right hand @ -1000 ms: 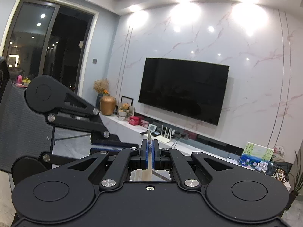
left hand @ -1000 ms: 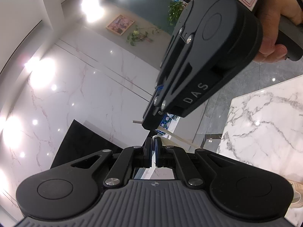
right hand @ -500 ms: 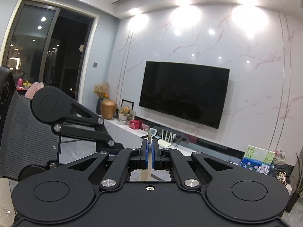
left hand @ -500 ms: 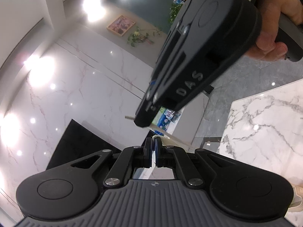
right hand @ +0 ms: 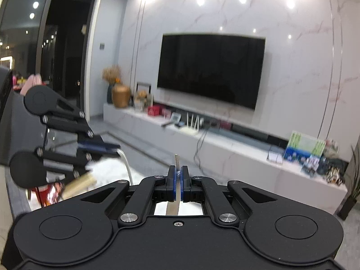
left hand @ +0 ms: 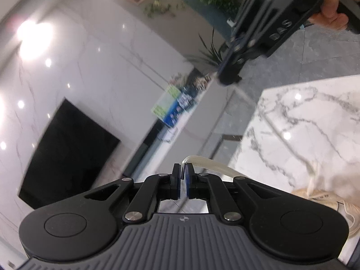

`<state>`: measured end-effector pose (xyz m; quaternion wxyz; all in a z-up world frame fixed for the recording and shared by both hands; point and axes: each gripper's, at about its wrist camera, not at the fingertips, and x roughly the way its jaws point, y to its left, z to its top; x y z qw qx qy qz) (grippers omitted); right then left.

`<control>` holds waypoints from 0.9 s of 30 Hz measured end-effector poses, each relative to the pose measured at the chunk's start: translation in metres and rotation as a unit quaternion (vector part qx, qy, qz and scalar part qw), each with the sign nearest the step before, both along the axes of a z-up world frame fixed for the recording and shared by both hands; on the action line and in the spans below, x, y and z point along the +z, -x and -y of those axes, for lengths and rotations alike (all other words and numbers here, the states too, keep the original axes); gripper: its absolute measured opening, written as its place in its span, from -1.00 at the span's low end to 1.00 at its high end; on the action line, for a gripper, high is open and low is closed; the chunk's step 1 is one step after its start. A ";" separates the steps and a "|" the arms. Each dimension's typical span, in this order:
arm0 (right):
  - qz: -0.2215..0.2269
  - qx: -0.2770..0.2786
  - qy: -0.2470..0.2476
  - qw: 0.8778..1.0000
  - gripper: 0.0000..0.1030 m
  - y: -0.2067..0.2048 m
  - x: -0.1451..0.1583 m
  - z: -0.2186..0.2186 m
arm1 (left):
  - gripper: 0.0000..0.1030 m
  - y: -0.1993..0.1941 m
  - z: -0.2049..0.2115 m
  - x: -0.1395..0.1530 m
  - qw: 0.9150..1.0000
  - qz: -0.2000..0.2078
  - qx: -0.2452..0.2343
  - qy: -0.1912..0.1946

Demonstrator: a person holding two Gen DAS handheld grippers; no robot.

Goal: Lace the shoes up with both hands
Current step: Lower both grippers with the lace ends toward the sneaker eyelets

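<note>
My left gripper (left hand: 183,177) is shut on a cream shoelace (left hand: 211,165) that curves right and down toward a cream shoe (left hand: 324,199) at the right edge, on the marble table (left hand: 315,121). My right gripper (right hand: 178,181) is shut on the other lace end (right hand: 176,160), whose aglet sticks up past the pads. In the left wrist view the right gripper (left hand: 229,76) is held high at the upper right. In the right wrist view the left gripper (right hand: 105,147) is at the left with lace (right hand: 126,164) hanging from it.
Both grippers are raised above the white marble table, facing a marble wall with a black TV (right hand: 211,69). A low TV cabinet (right hand: 225,148) with framed pictures and a vase runs under it. A potted plant (left hand: 211,45) stands by the cabinet end.
The left wrist view has swung down and right, showing the table, shoe and lace. The right gripper has drawn away to the upper right. Both stay shut on the lace.
</note>
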<state>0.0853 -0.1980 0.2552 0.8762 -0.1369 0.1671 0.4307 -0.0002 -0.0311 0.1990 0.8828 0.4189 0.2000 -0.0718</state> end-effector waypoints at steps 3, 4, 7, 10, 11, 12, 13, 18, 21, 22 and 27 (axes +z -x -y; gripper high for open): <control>-0.025 0.012 0.030 0.999 -0.97 -0.009 -0.031 -0.007 | -0.91 -0.012 -0.013 -0.028 0.999 -0.038 0.010 0.017; -0.034 0.017 0.040 0.998 -0.97 -0.012 -0.041 -0.009 | -0.91 -0.015 -0.016 -0.037 0.999 -0.050 0.012 0.018; -0.063 0.038 0.071 0.995 -0.97 -0.019 -0.075 -0.018 | -0.91 -0.023 -0.022 -0.062 0.996 -0.084 0.014 0.022; -0.087 0.063 0.105 0.989 -0.97 -0.022 -0.107 -0.030 | -0.91 -0.027 -0.029 -0.083 0.993 -0.113 0.015 0.027; -0.094 0.072 0.115 0.986 -0.97 -0.022 -0.117 -0.034 | -0.91 -0.028 -0.031 -0.090 0.992 -0.123 0.014 0.029; -0.101 0.081 0.126 0.984 -0.97 -0.021 -0.126 -0.037 | -0.91 -0.029 -0.033 -0.098 0.990 -0.134 0.015 0.031; -0.108 0.090 0.136 0.981 -0.97 -0.021 -0.136 -0.041 | -0.91 -0.030 -0.036 -0.108 0.989 -0.146 0.016 0.034; -0.136 0.131 0.189 0.964 -0.97 -0.015 -0.177 -0.061 | -0.91 -0.026 -0.048 -0.146 0.979 -0.198 0.015 0.049; -0.152 0.146 0.216 0.953 -0.97 -0.014 -0.201 -0.072 | -0.91 -0.024 -0.054 -0.166 0.970 -0.235 0.017 0.052; -0.163 0.149 0.217 0.951 -0.97 -0.015 -0.210 -0.074 | -0.91 -0.025 -0.056 -0.171 0.969 -0.240 0.021 0.054; -0.200 0.154 0.215 0.943 -0.97 -0.022 -0.233 -0.084 | -0.91 -0.034 -0.065 -0.194 0.960 -0.266 0.035 0.085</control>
